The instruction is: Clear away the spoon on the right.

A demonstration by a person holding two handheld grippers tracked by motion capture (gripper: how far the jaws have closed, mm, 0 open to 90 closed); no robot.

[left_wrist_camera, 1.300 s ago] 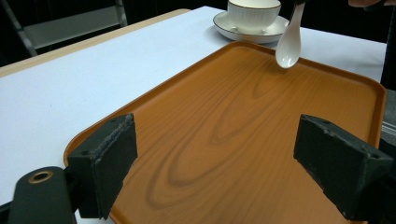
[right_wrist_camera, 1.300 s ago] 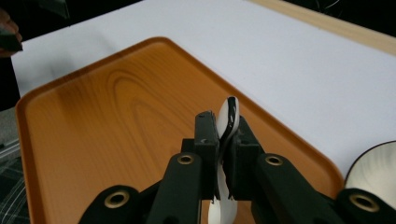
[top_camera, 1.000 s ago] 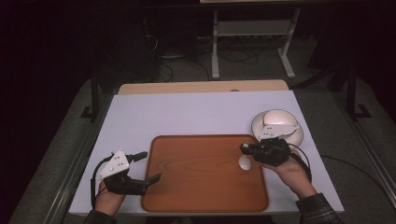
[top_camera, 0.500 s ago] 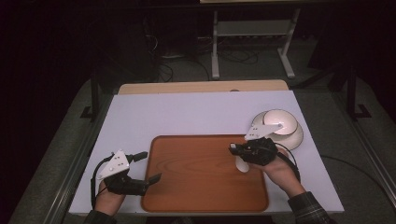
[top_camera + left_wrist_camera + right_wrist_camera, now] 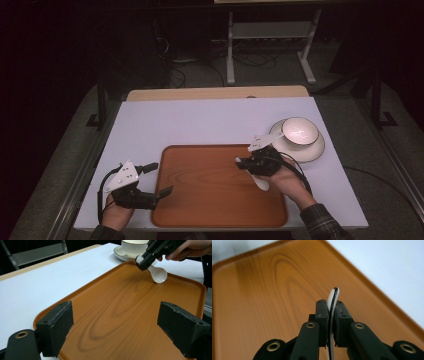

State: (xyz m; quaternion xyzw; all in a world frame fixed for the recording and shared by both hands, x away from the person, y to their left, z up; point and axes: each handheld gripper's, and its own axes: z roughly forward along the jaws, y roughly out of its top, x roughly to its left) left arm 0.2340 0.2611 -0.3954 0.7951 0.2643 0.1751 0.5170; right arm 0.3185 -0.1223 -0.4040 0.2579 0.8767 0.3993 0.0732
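White tabletop (image 5: 200, 122) under everything, and on it the wooden tray (image 5: 210, 200) sits square in front of me, close enough that both hands reach it without stretching. Off past its far right corner, the cup (image 5: 299, 132) stands upright on its saucer (image 5: 312, 150), clear of the tray, so I judge the tray is where things get gathered. My left gripper (image 5: 160, 179) rests at the tray's left edge, jaws wide apart with nothing between them, just bare wood showing in the left gripper view; it looks parked there to be ready, or to steady the tray. My right gripper (image 5: 241, 161) hangs over the tray's right half, jaws pinched together on the white spoon (image 5: 158, 274), gripping its thin handle edge-on, bowl hanging low just above the wood, I think for setting down.
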